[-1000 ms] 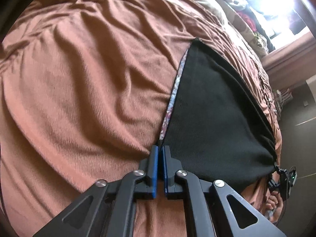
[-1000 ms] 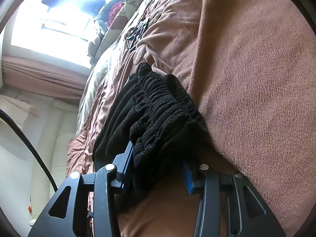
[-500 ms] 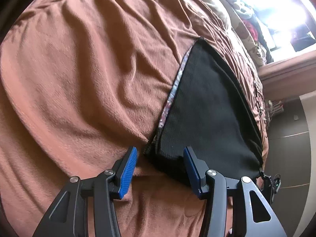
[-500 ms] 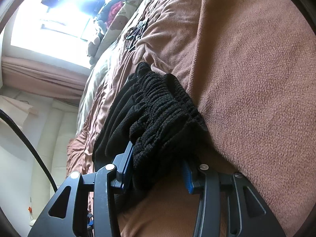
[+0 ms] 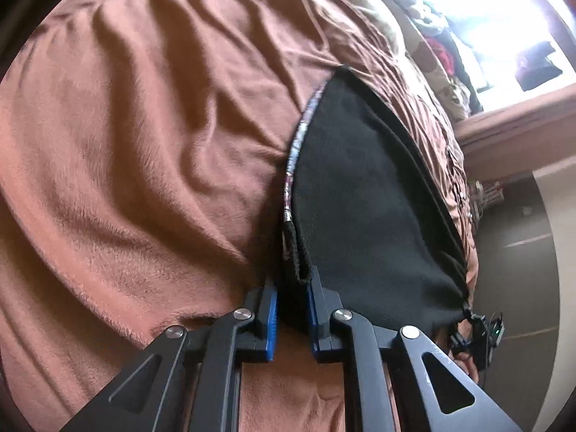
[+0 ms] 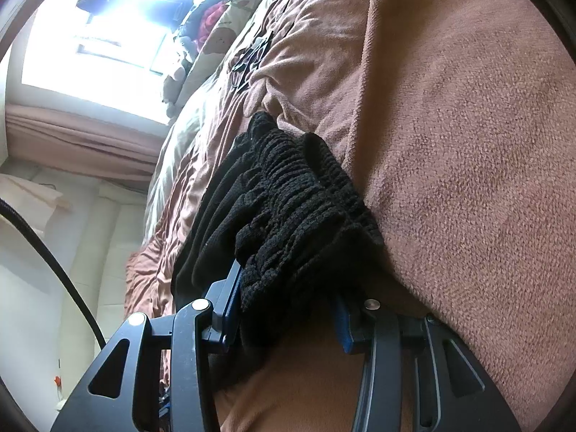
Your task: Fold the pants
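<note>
Two grips on the black pants (image 5: 363, 194), lying flat on the brown blanket (image 5: 144, 165). My left gripper (image 5: 292, 318) is closing w/ the hem corner btwn its pads; right gripper (image 6: 284, 320) is clamped mid-width on the bunched waistband (image 6: 298, 198). Looks folded lengthwise already; cross-fold prob. left. Plenty of bare blanket to the left; bed edge close on the right.

Black pants (image 5: 367, 208) flat on brown blanket (image 5: 144, 144), waistband bunched.
</note>
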### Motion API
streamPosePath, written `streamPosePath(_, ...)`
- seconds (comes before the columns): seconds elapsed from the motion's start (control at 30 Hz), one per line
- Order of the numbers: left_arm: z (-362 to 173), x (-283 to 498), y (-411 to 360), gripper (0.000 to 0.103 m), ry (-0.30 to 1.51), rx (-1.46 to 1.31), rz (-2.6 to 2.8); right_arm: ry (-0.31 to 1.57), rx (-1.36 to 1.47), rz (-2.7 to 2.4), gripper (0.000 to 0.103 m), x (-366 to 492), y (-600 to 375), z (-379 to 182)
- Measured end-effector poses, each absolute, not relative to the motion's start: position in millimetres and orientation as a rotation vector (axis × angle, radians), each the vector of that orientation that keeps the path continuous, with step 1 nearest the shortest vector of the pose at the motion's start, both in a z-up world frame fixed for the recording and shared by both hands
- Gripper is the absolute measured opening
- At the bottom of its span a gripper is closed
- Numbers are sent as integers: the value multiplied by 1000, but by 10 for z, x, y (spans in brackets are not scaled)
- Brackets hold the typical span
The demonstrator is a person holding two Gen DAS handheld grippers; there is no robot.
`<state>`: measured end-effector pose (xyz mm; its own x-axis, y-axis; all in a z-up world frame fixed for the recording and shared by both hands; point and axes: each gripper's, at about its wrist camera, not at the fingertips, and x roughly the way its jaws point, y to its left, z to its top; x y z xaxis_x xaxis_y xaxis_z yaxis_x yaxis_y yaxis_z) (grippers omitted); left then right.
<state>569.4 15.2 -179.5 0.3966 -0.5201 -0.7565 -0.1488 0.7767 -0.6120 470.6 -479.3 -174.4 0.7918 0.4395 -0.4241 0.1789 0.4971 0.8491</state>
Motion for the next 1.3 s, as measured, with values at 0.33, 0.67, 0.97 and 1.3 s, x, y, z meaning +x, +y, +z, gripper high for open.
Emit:
streamPosePath(0.33,-1971,5817,118,22,1199,-676,-224,667,1063,173,40,4716,-4779,-1753)
streamPosePath(0.67,-1867,5793,148,9,1143,-641,-215,647,1058,191,25,4728,-4754,-1720)
streamPosePath(0.97,-1534,5698,180,9,1089,-614,-220,637,1028,202,21,4657,-4656,-1562)
streamPosePath(1.3,-1322,5369,486,8,1073,-628,-199,676,944,243,21,4508,-4426,-1405)
